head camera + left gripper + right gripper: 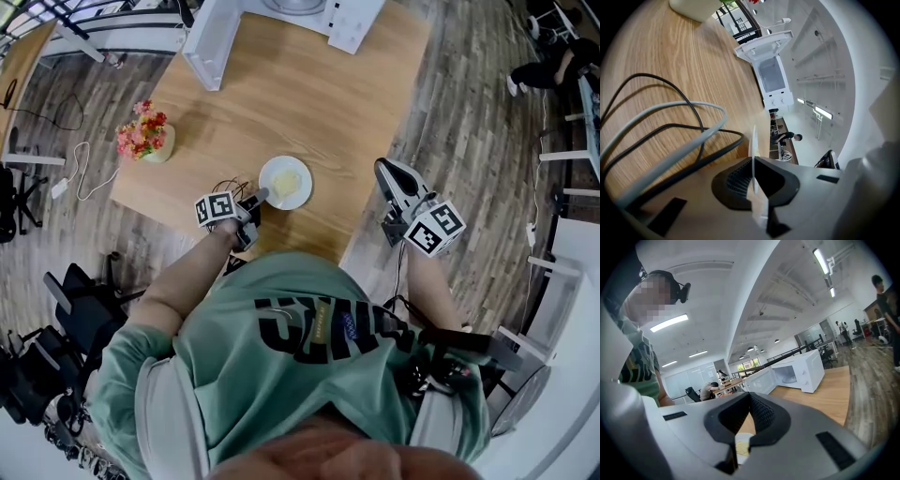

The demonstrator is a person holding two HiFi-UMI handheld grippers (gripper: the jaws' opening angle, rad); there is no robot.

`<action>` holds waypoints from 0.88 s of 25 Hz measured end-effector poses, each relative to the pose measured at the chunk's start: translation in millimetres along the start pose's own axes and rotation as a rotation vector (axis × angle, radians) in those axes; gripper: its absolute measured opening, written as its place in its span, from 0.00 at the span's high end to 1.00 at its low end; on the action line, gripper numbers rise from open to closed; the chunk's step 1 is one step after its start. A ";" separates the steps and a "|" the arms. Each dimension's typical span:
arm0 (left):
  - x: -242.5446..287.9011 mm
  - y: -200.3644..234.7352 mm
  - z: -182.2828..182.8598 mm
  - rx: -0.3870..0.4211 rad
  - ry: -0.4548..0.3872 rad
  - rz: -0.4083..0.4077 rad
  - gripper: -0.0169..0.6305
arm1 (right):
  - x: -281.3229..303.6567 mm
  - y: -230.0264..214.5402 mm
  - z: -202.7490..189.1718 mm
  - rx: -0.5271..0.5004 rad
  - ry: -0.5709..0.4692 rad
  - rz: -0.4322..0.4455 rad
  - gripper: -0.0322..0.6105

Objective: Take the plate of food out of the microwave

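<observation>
A white plate [285,182] with pale yellow food rests on the wooden table [309,94], near its front edge. My left gripper [258,196] is shut on the plate's left rim. In the left gripper view the rim [753,140] stands edge-on between the pads of that gripper [753,161]. The white microwave [281,19] stands at the table's far end with its door [211,42] swung open. My right gripper [382,167] hangs off the table's right side, jaws together and empty. The right gripper view looks past its closed jaws [750,397] at the plate [743,445] and the microwave [797,371].
A vase of pink and red flowers [145,136] stands at the table's left edge. Dark and grey cables [670,122] lie on the table beside my left gripper. Black chairs [84,309] stand on the floor at the left.
</observation>
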State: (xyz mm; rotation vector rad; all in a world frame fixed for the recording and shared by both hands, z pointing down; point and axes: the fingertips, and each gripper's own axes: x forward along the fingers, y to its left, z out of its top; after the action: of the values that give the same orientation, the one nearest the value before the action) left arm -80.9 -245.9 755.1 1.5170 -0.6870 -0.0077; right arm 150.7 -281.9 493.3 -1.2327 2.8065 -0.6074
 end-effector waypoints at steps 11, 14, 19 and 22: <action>7.9 35.0 -10.6 0.010 0.075 0.189 0.94 | -1.3 -0.9 -0.3 -0.006 0.003 -0.004 0.94; 10.2 35.1 -12.6 0.035 0.099 0.229 0.92 | -0.7 -3.0 0.9 -0.004 0.006 -0.003 0.94; 10.7 27.8 -12.8 0.117 0.116 0.274 0.83 | -0.6 -1.3 2.7 -0.002 0.006 0.000 0.94; 10.1 19.9 -11.3 0.169 0.109 0.290 0.72 | -0.4 0.1 4.5 -0.004 0.005 0.003 0.94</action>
State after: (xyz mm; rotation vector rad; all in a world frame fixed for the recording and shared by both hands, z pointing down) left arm -76.2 -238.1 778.3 1.5531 -0.8295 0.3581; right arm 151.6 -283.1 489.0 -1.2285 2.8142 -0.6064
